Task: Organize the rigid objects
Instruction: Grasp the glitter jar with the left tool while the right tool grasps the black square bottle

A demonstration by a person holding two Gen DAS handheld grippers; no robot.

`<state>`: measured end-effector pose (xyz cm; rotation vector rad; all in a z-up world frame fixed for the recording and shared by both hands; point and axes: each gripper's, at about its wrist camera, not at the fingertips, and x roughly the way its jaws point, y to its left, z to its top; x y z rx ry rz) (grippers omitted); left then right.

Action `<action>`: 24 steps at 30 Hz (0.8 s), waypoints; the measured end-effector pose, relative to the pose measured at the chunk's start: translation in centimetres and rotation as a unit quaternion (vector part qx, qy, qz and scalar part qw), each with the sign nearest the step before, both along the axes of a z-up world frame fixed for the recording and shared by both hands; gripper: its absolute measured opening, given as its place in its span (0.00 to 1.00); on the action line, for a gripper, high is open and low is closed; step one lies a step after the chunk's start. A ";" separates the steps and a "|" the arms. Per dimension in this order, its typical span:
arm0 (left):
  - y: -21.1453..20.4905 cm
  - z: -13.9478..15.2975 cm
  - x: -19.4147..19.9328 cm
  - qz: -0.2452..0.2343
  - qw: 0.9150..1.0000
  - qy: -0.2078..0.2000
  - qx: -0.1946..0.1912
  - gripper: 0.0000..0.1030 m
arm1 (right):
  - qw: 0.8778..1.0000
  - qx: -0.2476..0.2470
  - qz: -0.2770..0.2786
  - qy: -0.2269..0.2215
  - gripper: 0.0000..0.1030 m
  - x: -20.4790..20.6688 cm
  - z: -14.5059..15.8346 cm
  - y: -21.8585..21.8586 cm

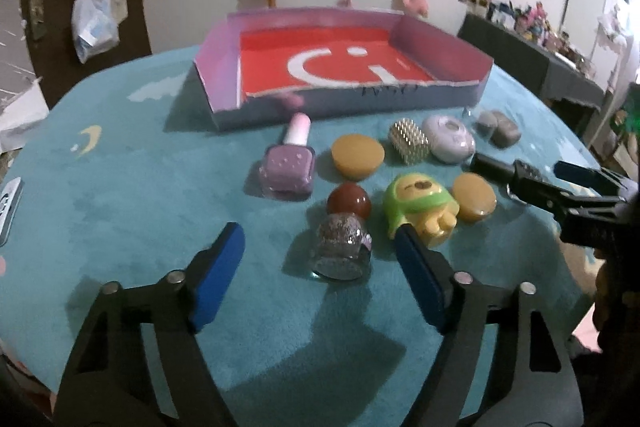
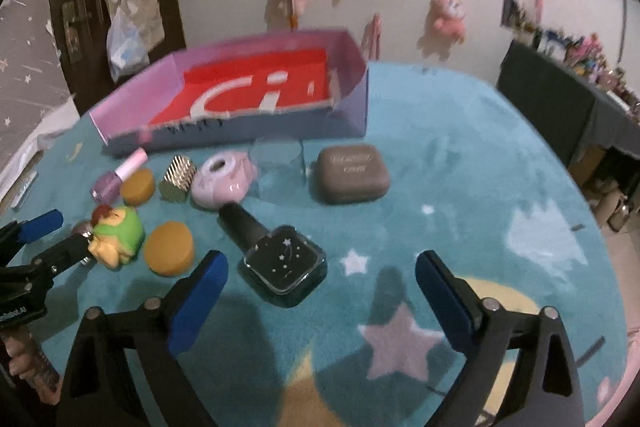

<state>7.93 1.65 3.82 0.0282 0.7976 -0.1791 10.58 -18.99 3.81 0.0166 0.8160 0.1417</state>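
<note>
Nothing sorted yet: tray (image 1: 440, 47) sat empty at the far side of the desk (image 1: 140, 187), all items loose in front of it. Lilac polish bottle (image 1: 289, 163), glitter bottle (image 1: 342, 247), green toy (image 1: 418, 205), amber discs, brush and grey case (image 2: 354, 173) were clustered; dark polish bottle (image 2: 280, 255) lay nearer the right gripper (image 2: 320, 291). Left gripper (image 1: 320, 267) fingers were apart, straddling the glitter bottle without touching it; right fingers wide, empty. Teal star-print cloth, cluttered room, plush toys on the wall.

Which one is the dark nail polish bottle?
Find the big box with the red floor on the blue cloth. In front of it, nearest the right gripper, lies the dark bottle. It alone has tiny white stars and a black cap; the other polish bottle is purple.
</note>
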 end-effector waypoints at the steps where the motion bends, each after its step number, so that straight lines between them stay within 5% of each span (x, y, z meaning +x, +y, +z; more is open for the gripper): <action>1: -0.1 -0.2 0.1 -0.003 1.000 0.005 0.002 0.70 | 1.000 0.006 0.006 0.011 0.92 0.4 -0.3 0.1; 5: -0.2 -0.3 0.6 -0.011 1.000 0.012 0.010 0.67 | 1.000 0.002 0.011 0.023 0.85 1.0 -0.6 0.2; 10: -0.8 -0.9 1.7 -0.029 0.999 0.031 0.018 0.45 | 0.999 -0.017 0.035 0.031 0.81 1.6 -0.9 1.2; 14: -1.1 -0.8 1.9 -0.041 0.999 0.025 0.013 0.28 | 0.998 -0.025 0.053 0.022 0.59 1.4 -0.8 1.8; 16: -1.1 -0.8 2.0 -0.042 0.999 0.026 0.010 0.28 | 0.998 -0.015 0.062 0.019 0.45 1.2 -0.7 1.7; 24: -0.8 0.6 1.8 -0.034 0.999 0.009 0.004 0.28 | 0.998 0.009 0.069 -0.001 0.44 0.5 0.5 1.1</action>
